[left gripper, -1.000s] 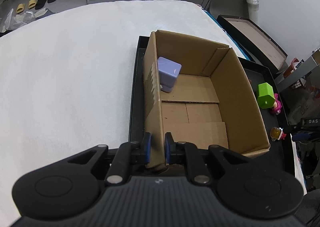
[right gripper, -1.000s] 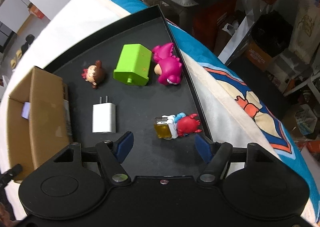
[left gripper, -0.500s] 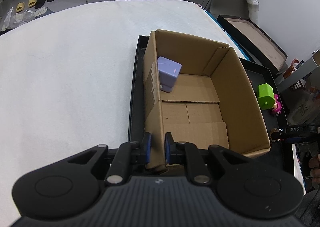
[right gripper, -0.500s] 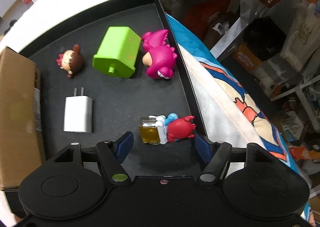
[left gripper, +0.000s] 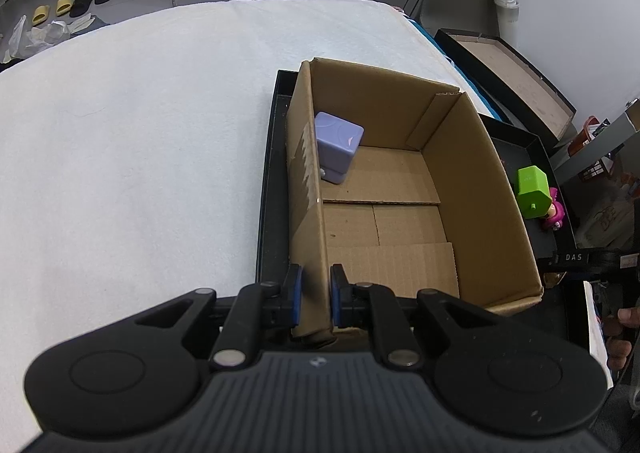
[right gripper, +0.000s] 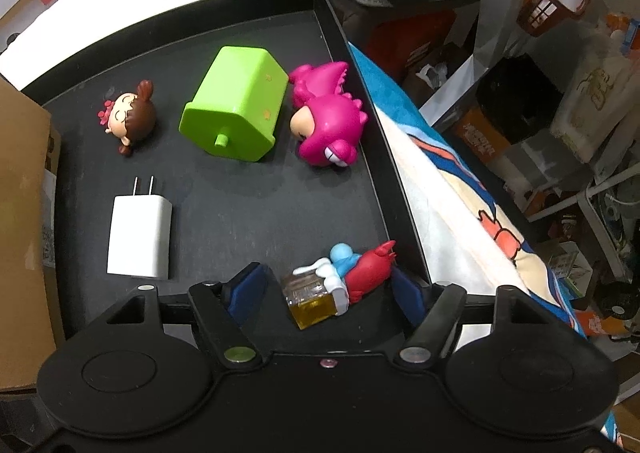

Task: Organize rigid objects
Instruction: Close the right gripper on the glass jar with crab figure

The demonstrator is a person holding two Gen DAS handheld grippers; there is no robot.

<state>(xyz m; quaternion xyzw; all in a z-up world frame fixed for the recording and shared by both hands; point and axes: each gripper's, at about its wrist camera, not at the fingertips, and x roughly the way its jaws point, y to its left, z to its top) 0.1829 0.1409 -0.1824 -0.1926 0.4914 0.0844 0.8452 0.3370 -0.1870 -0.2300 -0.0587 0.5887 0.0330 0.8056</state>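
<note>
Left gripper (left gripper: 311, 295) is clamped on the near left wall of the open cardboard box (left gripper: 496, 189); the box sits in a black tray (left gripper: 267, 189) on a white cloth (left gripper: 140, 141); a lilac cube-shaped block (left gripper: 336, 147) leans against the box's left inner wall; a green block (left gripper: 531, 191) and pink figurine (left gripper: 555, 213) lie in the tray right of the box, touching each other.

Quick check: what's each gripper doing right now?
Left gripper: shut on the cardboard box wall.
Right gripper: jaws closing around the red crab figurine, pads not yet touching.
</note>
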